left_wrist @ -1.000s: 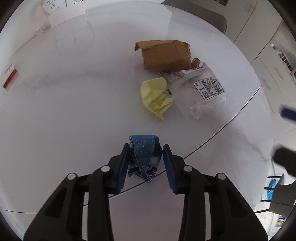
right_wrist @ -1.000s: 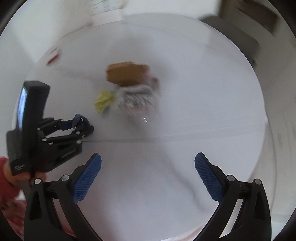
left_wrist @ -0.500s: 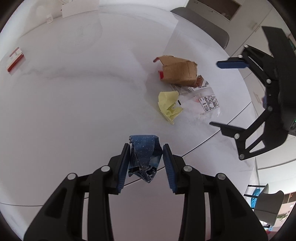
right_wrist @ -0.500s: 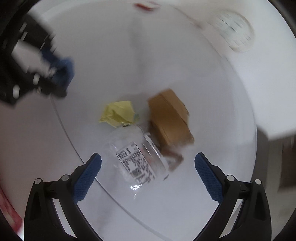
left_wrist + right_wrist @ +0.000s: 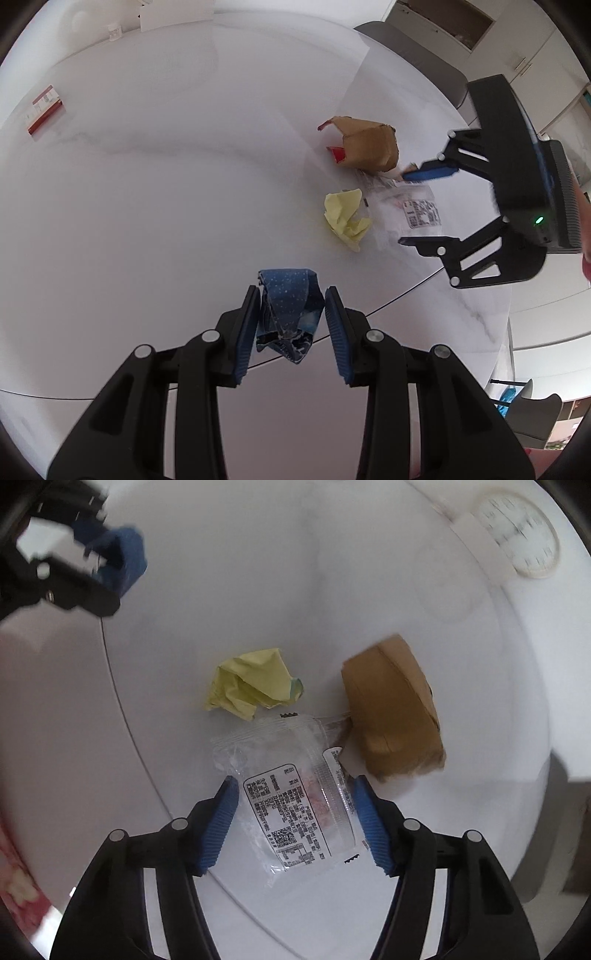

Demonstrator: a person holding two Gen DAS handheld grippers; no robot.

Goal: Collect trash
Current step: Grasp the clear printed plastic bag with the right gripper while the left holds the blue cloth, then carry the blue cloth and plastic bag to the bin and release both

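My left gripper (image 5: 290, 321) is shut on a crumpled blue wrapper (image 5: 290, 314) and holds it above the white table (image 5: 147, 192); it also shows in the right wrist view (image 5: 118, 559). My right gripper (image 5: 295, 812) is open, its fingers on either side of a clear plastic packet with a printed label (image 5: 291, 794). From the left wrist view the right gripper (image 5: 421, 206) straddles that packet (image 5: 417, 210). A crumpled yellow paper (image 5: 255, 688) (image 5: 347, 218) lies just beyond the packet. A torn brown cardboard box (image 5: 391, 709) (image 5: 365, 147) lies next to it.
A small red and white box (image 5: 44, 109) lies at the table's far left. A white clock (image 5: 524, 535) stands at the back edge. A grey chair (image 5: 413, 62) stands behind the table. A thin seam (image 5: 406, 291) crosses the tabletop.
My right gripper has come down over the clear packet and its fingers have narrowed around it. My left gripper still holds the blue wrapper and has drawn back a little.
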